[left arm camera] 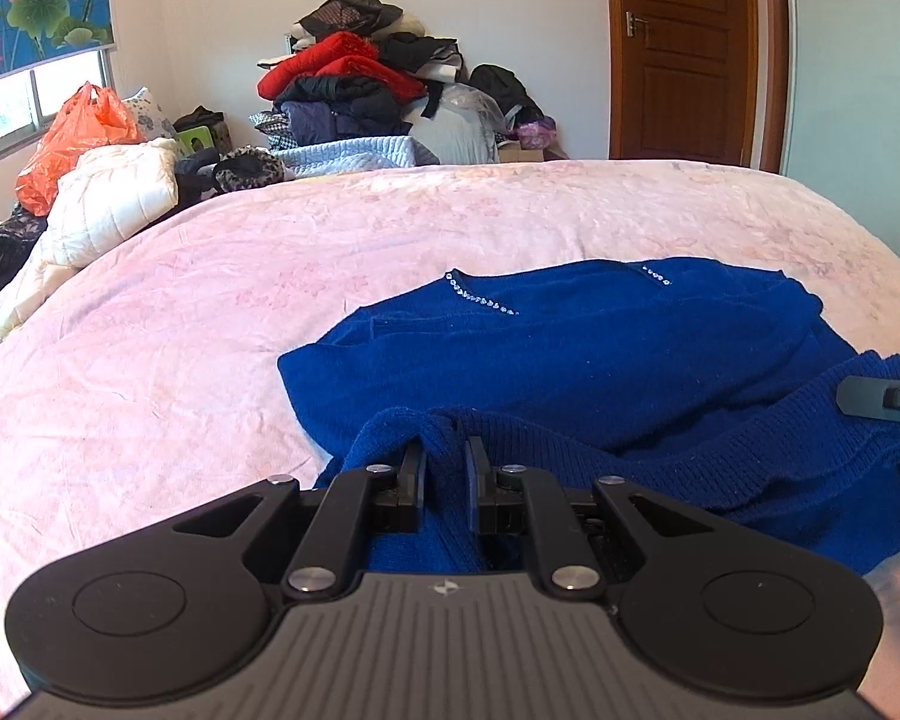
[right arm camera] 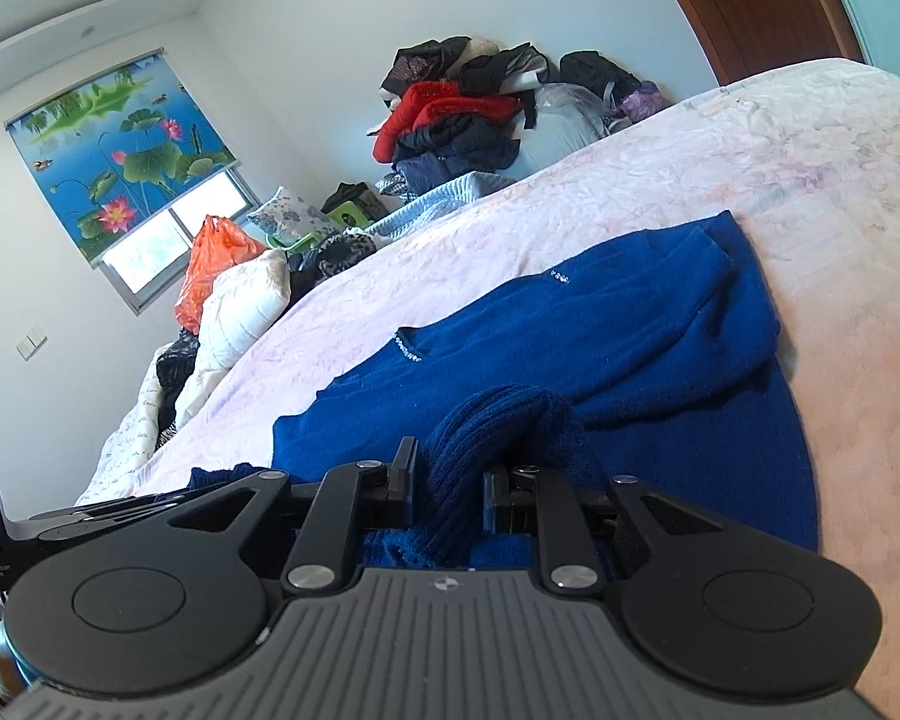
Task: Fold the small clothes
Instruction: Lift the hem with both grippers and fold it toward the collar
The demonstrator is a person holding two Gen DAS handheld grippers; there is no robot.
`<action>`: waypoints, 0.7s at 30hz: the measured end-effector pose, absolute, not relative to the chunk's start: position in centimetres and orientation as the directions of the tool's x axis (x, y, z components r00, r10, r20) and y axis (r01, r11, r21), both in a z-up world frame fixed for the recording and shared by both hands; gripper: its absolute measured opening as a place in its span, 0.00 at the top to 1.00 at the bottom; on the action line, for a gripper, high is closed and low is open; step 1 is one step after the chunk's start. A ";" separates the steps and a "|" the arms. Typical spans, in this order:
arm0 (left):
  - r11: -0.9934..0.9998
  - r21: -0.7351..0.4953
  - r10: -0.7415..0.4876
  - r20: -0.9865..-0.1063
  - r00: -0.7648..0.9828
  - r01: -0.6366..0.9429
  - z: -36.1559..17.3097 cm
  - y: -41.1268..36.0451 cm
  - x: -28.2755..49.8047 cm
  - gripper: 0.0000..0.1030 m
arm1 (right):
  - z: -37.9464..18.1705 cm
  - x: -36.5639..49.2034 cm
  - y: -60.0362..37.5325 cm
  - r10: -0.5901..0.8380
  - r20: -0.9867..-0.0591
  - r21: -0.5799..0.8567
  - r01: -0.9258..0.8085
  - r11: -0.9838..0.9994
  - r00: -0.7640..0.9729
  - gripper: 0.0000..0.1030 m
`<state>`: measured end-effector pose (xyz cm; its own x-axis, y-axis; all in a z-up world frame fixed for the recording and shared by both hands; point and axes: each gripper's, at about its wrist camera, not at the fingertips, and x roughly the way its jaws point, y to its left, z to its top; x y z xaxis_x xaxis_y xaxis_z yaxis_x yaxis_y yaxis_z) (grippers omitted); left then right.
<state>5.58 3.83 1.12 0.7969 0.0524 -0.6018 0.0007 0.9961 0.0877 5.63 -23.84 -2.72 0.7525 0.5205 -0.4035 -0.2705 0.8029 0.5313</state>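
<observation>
A blue knit sweater [left arm camera: 570, 348] with sparkly neckline trim lies on the pink bedspread [left arm camera: 210, 312], its collar toward the far side. My left gripper [left arm camera: 445, 450] is shut on the ribbed near hem, which bunches up between its fingers. In the right wrist view the same sweater [right arm camera: 600, 324] spreads ahead, and my right gripper [right arm camera: 447, 462] is shut on a thick roll of ribbed hem. The right gripper's tip [left arm camera: 870, 399] shows at the right edge of the left wrist view, resting on the hem.
A heap of clothes [left arm camera: 360, 84] is stacked against the far wall beyond the bed. A white quilted jacket [left arm camera: 108, 204] and an orange plastic bag [left arm camera: 66, 144] sit at the bed's far left. A brown door [left arm camera: 684, 48] stands at the back right.
</observation>
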 end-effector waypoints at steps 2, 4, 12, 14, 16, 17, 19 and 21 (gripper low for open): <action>0.996 0.086 0.055 -0.607 0.793 -0.003 1.0 3.8 5.9 0.88 | -2.8 5.8 -23.8 0.520 -0.404 0.533 -0.268 0.802 0.753 0.78; 0.996 0.087 0.058 -0.610 0.790 -0.006 0.8 3.7 6.0 0.88 | -3.0 6.0 -23.9 0.521 -0.406 0.539 -0.264 0.800 0.751 0.78; 0.996 0.090 0.060 -0.616 0.785 -0.006 0.6 3.5 6.3 0.88 | -3.1 6.3 -24.0 0.519 -0.407 0.543 -0.258 0.799 0.752 0.78; 0.996 0.087 0.061 -0.613 0.788 -0.010 0.8 3.6 6.4 0.88 | -2.9 6.3 -24.0 0.520 -0.402 0.541 -0.262 0.799 0.754 0.78; 0.996 0.087 0.062 -0.610 0.790 -0.011 0.9 3.6 6.4 0.88 | -2.7 6.4 -24.0 0.519 -0.399 0.537 -0.266 0.801 0.756 0.78; 0.996 0.088 0.064 -0.607 0.792 -0.012 1.0 3.7 6.4 0.88 | -2.6 6.5 -24.0 0.519 -0.397 0.536 -0.268 0.801 0.757 0.78; 0.996 0.090 0.065 -0.603 0.795 -0.014 1.2 3.7 6.6 0.88 | -2.4 6.6 -23.9 0.521 -0.394 0.534 -0.273 0.800 0.757 0.78; 0.996 0.092 0.066 -0.601 0.797 -0.014 1.3 3.7 6.7 0.88 | -2.1 6.8 -23.9 0.521 -0.390 0.533 -0.276 0.800 0.759 0.78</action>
<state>6.70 3.71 1.33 0.7968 0.0664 -0.6006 -0.0140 0.9957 0.0916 6.82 -23.90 -2.14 0.7588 0.5214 -0.3903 -0.2755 0.8000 0.5330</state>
